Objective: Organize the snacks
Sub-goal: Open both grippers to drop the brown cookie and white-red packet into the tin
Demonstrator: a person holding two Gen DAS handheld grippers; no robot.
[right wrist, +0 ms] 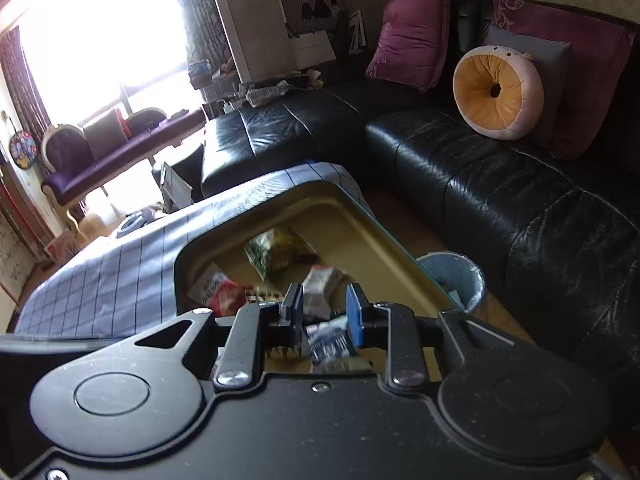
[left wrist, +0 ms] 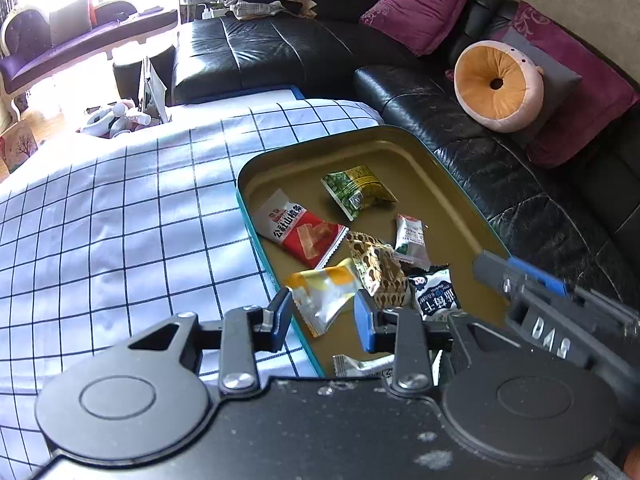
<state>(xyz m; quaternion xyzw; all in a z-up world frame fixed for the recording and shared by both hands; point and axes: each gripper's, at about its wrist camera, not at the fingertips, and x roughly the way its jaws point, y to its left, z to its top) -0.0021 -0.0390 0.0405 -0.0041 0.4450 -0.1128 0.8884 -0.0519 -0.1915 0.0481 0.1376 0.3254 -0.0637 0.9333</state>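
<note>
A teal tin tray (left wrist: 404, 136) with a gold inside lies on the checked tablecloth (left wrist: 120, 208). In it lie several snack packets: a red one (left wrist: 304, 234), a green one (left wrist: 356, 190), a yellow-white one (left wrist: 324, 294), a brown patterned one (left wrist: 378, 270) and a white one with dark print (left wrist: 434, 294). My left gripper (left wrist: 322, 320) is open and empty above the tray's near edge, by the yellow-white packet. My right gripper (right wrist: 324, 312) is open and empty above the tray (right wrist: 376, 220); it also shows in the left wrist view (left wrist: 520, 280). The packets look blurred in the right wrist view.
A black leather sofa (left wrist: 460, 120) runs along the tray's far and right sides, with purple cushions (left wrist: 420, 4) and a round orange pillow (left wrist: 498, 86). A blue bin (right wrist: 452, 280) stands on the floor between table and sofa. The tablecloth stretches to the left.
</note>
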